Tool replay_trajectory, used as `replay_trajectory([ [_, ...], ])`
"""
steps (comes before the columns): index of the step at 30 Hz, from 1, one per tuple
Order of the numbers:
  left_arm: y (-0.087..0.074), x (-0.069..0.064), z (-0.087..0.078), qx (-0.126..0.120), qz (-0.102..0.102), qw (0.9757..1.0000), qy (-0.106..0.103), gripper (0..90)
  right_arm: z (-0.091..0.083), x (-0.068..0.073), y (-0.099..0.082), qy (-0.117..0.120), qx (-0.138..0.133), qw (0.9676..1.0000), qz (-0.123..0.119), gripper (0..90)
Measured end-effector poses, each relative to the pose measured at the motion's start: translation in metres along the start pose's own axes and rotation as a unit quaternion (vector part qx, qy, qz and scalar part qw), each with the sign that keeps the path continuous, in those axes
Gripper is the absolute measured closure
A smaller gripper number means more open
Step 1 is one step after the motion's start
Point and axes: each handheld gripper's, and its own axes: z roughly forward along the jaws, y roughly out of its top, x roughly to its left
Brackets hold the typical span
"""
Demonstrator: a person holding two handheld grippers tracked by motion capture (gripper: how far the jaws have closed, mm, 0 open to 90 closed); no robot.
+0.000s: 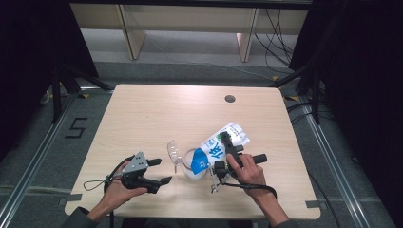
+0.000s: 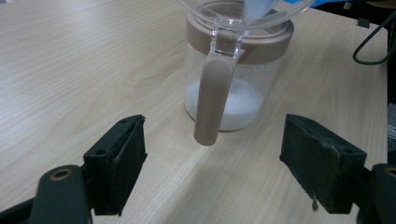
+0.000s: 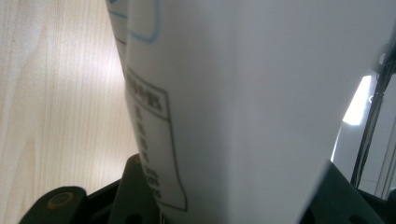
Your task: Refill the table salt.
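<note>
— So what is in the clear plastic jar with the brown collar and brown handle [image 2: 236, 70]?

— White powder, lying across its bottom. It stands on the pale wooden table [image 1: 142, 118], just ahead of the left hand-held gripper [image 1: 157, 171], whose jaws stand apart with nothing between them.

— And the white-and-blue paper carton [image 1: 216, 149]?

— Tilted, blue end down over the jar's mouth. The right hand-held gripper [image 1: 225, 142] is clamped on its white sides, printed with a black-bordered label [image 3: 152, 140].
</note>
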Motion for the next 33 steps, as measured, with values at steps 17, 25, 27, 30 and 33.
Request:
replay_trajectory([
  [17, 0.0000, 0.0000, 0.0002, -0.001, 0.000, 1.0000, -0.001, 21.6, 0.0003, 0.0009, -0.0001, -0.004, -0.003, 1.0000, 0.004, 60.5],
  [25, 0.0001, -0.0003, -0.0002, 0.001, 0.001, 1.0000, 0.002, 21.6, 0.0005, 0.0010, -0.0001, -0.004, -0.002, 1.0000, 0.002, 60.6],
  [27, 0.0000, -0.0001, 0.0002, -0.001, 0.000, 1.0000, -0.001, 21.6, 0.0004, 0.0010, -0.0002, -0.004, -0.001, 1.0000, 0.003, 60.7],
  [30, 0.0000, -0.0002, 0.0002, -0.001, -0.001, 1.0000, -0.001, 21.6, 0.0002, -0.0001, -0.0003, -0.003, 0.000, 1.0000, -0.001, 60.7],
  [33, 0.0000, -0.0002, 0.0001, 0.000, 0.000, 1.0000, 0.000, 21.6, 0.0005, -0.0023, 0.0000, -0.004, -0.004, 0.9999, -0.014, 60.8],
])
